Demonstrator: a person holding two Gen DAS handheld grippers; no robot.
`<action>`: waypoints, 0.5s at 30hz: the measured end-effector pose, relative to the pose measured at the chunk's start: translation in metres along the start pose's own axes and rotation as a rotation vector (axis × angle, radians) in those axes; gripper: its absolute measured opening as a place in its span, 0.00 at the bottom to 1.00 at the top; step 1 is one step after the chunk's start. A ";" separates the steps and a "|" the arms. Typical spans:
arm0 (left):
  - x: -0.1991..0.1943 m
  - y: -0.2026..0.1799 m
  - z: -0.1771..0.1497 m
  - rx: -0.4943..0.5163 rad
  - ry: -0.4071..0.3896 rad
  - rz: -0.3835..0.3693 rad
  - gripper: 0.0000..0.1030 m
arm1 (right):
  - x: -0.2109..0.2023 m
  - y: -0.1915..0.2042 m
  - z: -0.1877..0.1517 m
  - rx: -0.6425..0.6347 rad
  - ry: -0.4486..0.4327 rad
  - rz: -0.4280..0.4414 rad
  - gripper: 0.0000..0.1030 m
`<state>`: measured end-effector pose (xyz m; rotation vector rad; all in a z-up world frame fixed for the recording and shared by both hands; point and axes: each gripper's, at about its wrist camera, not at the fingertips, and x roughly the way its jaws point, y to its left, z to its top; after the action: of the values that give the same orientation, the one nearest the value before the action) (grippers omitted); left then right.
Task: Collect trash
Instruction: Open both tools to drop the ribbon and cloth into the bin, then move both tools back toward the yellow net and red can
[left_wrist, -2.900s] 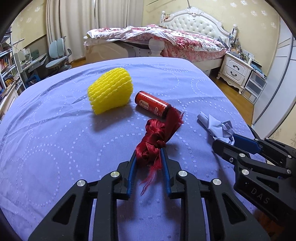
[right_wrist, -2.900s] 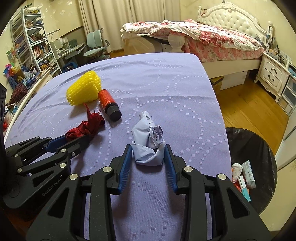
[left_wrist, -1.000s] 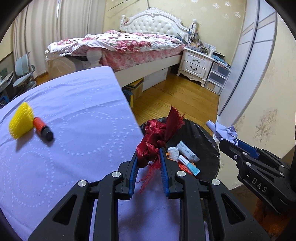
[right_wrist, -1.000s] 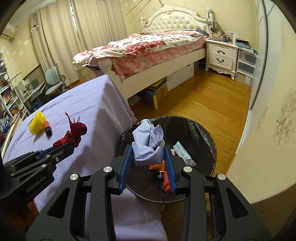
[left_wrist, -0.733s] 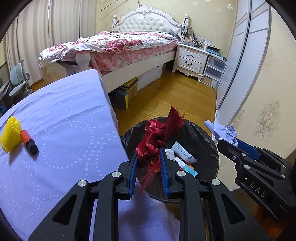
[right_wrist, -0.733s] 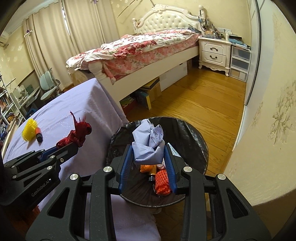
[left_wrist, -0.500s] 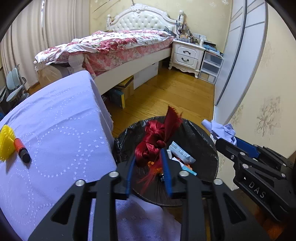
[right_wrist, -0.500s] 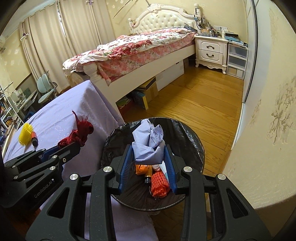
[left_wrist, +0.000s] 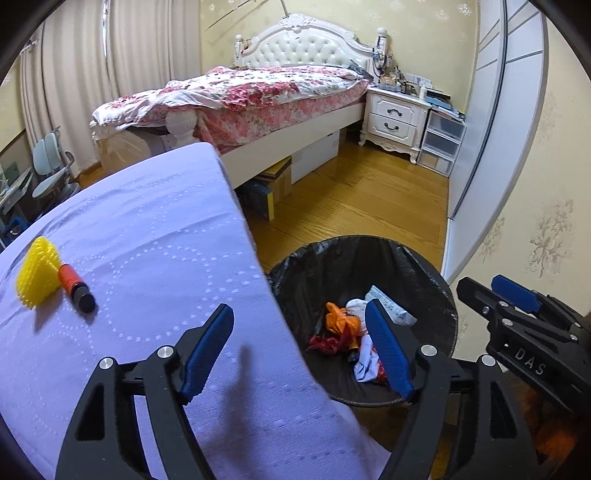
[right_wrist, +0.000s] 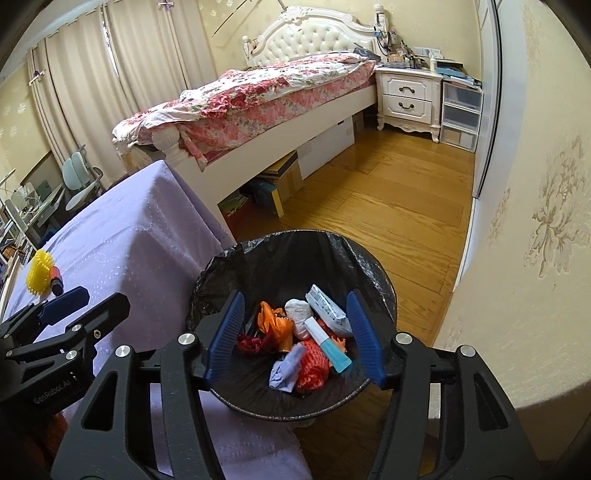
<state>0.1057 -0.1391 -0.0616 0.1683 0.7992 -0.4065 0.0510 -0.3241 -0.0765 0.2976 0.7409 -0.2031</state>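
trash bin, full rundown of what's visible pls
The trash bin is round, lined with a crinkled glossy black plastic bag folded over its rim. It stands upright on the wood floor, tight against the hanging lavender tablecloth. It is open, no lid in view, and partly filled: a white tube with a teal cap, an orange-red net, a lavender wad, orange plastic, white paper. Nothing grips it.
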 end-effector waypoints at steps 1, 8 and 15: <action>-0.002 0.003 -0.001 -0.005 -0.004 0.006 0.72 | -0.001 0.001 0.000 -0.003 0.000 0.002 0.58; -0.021 0.037 -0.010 -0.044 -0.035 0.088 0.73 | -0.004 0.030 0.001 -0.052 0.007 0.054 0.61; -0.037 0.091 -0.025 -0.110 -0.042 0.195 0.74 | -0.002 0.083 -0.003 -0.141 0.041 0.158 0.62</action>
<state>0.1035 -0.0378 -0.0528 0.1336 0.7545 -0.1812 0.0716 -0.2450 -0.0607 0.2251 0.7649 0.0051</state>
